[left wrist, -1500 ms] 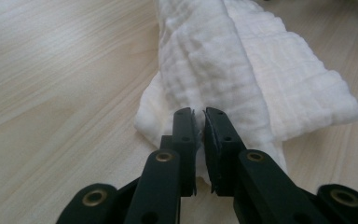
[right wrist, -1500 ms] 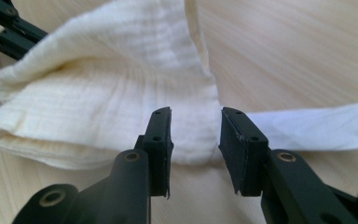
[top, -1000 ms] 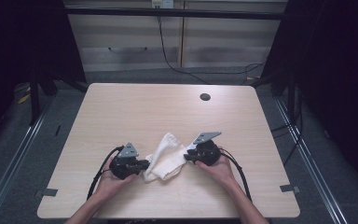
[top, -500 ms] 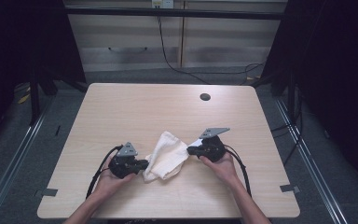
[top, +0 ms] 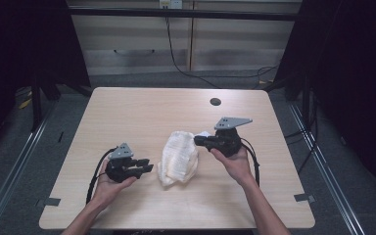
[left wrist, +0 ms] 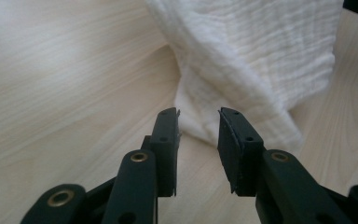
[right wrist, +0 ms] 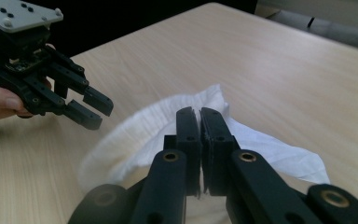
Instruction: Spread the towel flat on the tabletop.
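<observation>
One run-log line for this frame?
left gripper: jaws just opened, off cloth | right gripper: shut on cloth edge, lifting | table

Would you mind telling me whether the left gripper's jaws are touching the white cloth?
Apart. In the left gripper view, the left gripper stands open with bare table between its jaws and the white cloth beyond.

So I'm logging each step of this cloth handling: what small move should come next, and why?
Probably keep lifting the right gripper: it is shut on an edge of the white cloth, which mostly lies on the table, while the left gripper has just opened beside it.
</observation>
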Demonstrator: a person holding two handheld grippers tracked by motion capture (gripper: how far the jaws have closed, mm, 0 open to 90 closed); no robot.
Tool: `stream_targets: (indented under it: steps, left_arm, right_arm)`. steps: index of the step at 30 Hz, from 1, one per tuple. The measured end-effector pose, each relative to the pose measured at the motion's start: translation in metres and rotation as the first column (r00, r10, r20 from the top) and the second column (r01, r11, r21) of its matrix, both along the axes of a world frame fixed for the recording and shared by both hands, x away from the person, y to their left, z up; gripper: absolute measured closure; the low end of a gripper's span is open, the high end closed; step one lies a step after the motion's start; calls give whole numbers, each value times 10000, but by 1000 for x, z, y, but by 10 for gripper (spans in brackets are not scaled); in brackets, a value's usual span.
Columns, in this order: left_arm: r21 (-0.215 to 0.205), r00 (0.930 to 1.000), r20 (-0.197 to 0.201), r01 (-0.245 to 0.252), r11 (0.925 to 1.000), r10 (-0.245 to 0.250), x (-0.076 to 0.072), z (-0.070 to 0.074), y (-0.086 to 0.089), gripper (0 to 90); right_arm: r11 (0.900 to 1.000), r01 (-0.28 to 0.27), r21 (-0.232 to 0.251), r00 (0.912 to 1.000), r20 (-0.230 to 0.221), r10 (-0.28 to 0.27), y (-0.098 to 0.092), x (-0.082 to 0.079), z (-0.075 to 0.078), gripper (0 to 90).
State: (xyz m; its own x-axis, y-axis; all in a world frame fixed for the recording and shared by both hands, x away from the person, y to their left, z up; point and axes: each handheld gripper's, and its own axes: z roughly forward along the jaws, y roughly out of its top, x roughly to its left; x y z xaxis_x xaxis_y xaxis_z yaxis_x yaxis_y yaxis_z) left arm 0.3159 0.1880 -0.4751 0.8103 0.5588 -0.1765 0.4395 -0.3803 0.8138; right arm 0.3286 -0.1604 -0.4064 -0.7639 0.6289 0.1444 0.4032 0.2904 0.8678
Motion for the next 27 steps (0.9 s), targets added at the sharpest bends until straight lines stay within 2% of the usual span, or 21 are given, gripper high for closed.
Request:
stream_targets:
  steps: [5, 6, 7, 11, 13, 14, 15, 23, 27]
  left_arm:
    - [64, 9990, -83, -434, 9990, 434, 4, -3, 9, 649]
    - [64, 9990, -83, -434, 9990, 434, 4, -3, 9, 644]
    - [31, 9985, -48, -536, 9986, 536, 5, -3, 11, 638]
    - [-29, 9978, -26, -657, 9978, 657, 5, -2, 12, 625]
    - [-56, 9975, -19, -713, 9974, 713, 6, -2, 12, 622]
    - [-56, 9975, -19, -713, 9974, 713, 6, -2, 12, 619]
    - [-128, 9970, -62, -773, 9969, 772, 6, -2, 14, 616]
    - [-443, 9937, -58, -1117, 9928, 1115, 8, 2, 24, 602]
    - [-596, 9920, -41, -1265, 9902, 1265, 9, 5, 29, 590]
  right_arm:
    - [9999, -113, 12, 9976, 688, 112, 7, 1, 38, 873]
    - [9999, -113, 12, 9976, 688, 112, 7, 1, 38, 873]
    - [9999, -151, 31, 9952, 970, 148, 10, 1, 54, 873]
    - [9997, -197, 128, 9893, 1449, 176, 14, 1, 80, 874]
    - [9993, -272, 248, 9835, 1797, 223, 17, -1, 97, 874]
    - [9993, -272, 248, 9835, 1797, 223, 17, -1, 97, 874]
    - [9987, -326, 383, 9766, 2137, 237, 19, -3, 112, 874]
    - [9964, -434, 730, 9610, 2758, 217, 23, -11, 142, 875]
    - [9949, -349, 943, 9552, 2958, 55, 20, -12, 150, 875]
